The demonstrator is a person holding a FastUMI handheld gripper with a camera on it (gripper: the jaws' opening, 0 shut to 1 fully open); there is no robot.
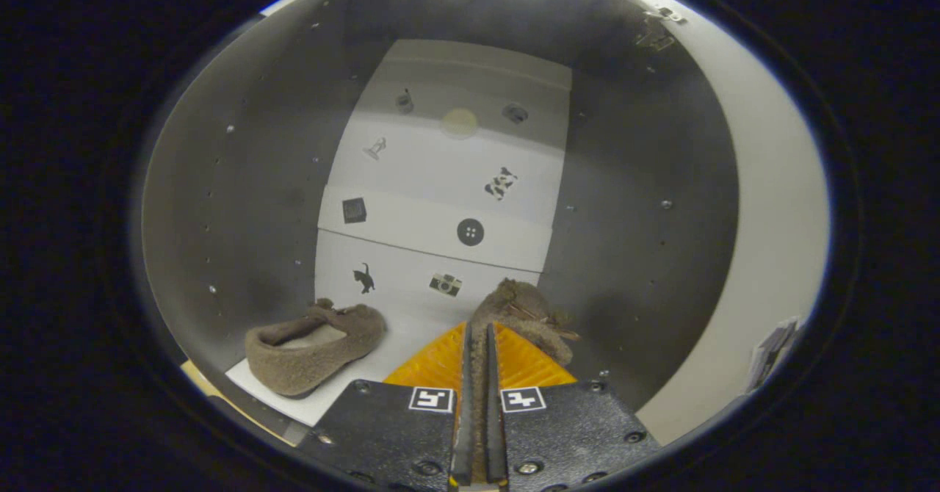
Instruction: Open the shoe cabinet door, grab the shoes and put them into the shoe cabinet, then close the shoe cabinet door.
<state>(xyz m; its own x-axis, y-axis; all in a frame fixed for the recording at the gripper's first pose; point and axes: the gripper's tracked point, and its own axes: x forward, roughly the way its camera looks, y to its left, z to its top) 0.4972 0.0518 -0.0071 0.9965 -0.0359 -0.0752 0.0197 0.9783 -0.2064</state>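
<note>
gripper (477, 345): fingers nearly closed, pinching the edge of the right slipper (525, 316)
right slipper: inside the shoe cabinet (242, 183), toe toward the back wall
left slipper (312, 349): on the cabinet floor, left of the fingers, apart from the held one
back wall (448, 205): white, small picture stickers

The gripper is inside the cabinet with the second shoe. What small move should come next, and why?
Probably lower the held shoe a little and open the gripper. Its fingers are shut on the shoe's edge, already inside the cabinet, with the first shoe lying beside it on the white floor sheet, apart from it.
</note>
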